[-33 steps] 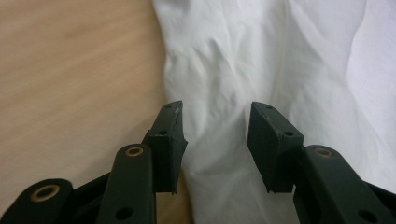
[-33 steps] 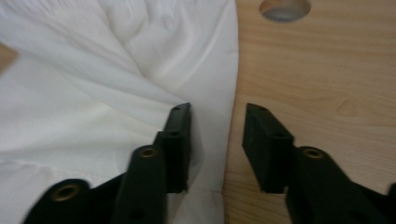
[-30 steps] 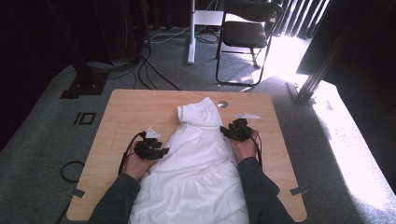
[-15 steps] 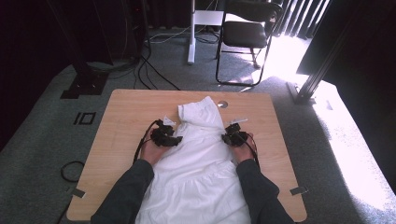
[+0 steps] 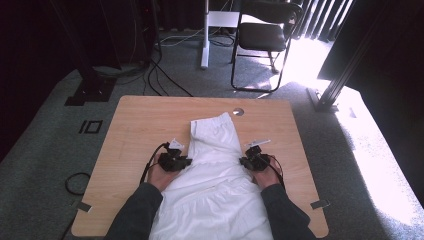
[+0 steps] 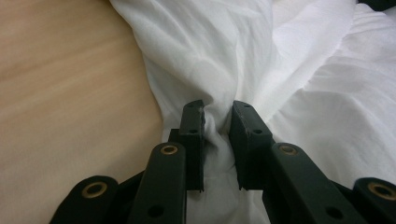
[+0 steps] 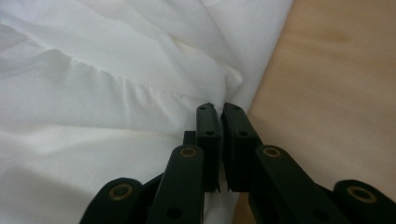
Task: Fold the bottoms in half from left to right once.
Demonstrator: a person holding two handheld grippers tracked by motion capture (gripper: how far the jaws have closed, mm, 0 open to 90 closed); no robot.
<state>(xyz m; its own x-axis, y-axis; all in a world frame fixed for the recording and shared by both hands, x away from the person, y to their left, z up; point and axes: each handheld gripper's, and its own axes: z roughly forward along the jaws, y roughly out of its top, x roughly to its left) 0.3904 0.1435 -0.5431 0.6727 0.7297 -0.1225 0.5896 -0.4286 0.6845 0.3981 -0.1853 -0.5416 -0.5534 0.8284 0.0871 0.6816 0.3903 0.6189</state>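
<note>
White garment (image 5: pixel 215 175): crumpled cloth lying in the lower centre of the high view, on the wooden table (image 5: pixel 140 125). Its narrow upper end, folded, reaches toward the middle of the tabletop; its wide lower part runs off the near edge between the person's forearms. A gathered seam crosses it in the right gripper view.

Left gripper (image 5: pixel 176 161): at the garment's left edge, lower left of centre in the high view. In the left gripper view its black jaws stand narrowly apart with a bunched fold of the cloth (image 6: pixel 217 126) pinched between them; bare wood fills the left of that frame.

Right gripper (image 5: pixel 251 161): at the garment's right edge, lower right of centre. In the right gripper view its jaws are nearly closed, clamped on a thin edge of the cloth (image 7: pixel 219 100); bare wood fills the right of that frame.

Table: light wood, with a small round grommet (image 5: pixel 238 111) near its far edge, just beyond the garment's upper end.

Surroundings: grey carpet (image 5: pixel 360 165); black chair (image 5: pixel 262 37) at upper centre right; cables (image 5: pixel 165 75) on the floor at upper left; sunlit patch at right.
</note>
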